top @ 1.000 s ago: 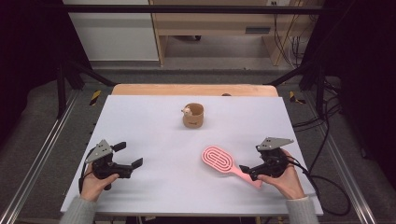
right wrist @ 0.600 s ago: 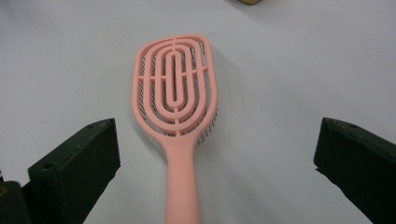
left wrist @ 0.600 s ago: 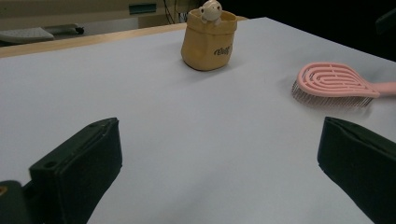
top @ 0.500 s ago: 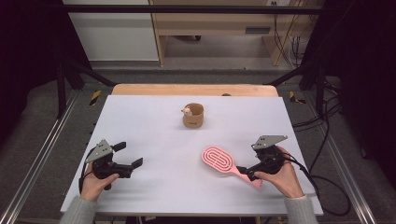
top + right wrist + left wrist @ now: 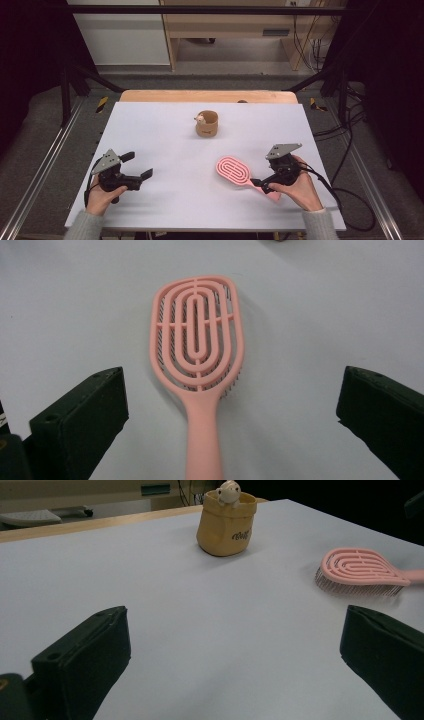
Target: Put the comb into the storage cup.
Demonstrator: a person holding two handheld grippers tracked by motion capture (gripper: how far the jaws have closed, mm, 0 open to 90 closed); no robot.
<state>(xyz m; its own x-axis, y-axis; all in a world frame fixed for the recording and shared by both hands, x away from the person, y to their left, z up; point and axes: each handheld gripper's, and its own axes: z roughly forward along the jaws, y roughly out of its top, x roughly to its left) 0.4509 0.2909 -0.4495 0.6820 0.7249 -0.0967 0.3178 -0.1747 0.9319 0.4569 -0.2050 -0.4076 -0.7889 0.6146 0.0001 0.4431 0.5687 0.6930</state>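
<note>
A pink hairbrush [image 5: 233,170] lies bristles down on the white table [image 5: 160,135], its handle pointing toward the near right. My right gripper [image 5: 262,183] is open low over that handle. In the right gripper view the hairbrush [image 5: 197,345] runs up the middle, and the handle sits between the wide-apart jaws of the right gripper [image 5: 232,385] without touching them. My left gripper [image 5: 137,165] is open at the near left with nothing between its jaws. In its own view the left gripper [image 5: 232,627] faces the hairbrush [image 5: 360,570] and a tan cup [image 5: 227,525].
The tan cup [image 5: 207,124], with a small figurine at its rim, stands upright at the middle back of the table. A wooden strip [image 5: 207,96] runs along the far edge. A cable [image 5: 345,200] trails off the right side.
My right gripper has slid a little to the left, closer over the hairbrush handle. The left gripper, the hairbrush and the cup have stayed put.
</note>
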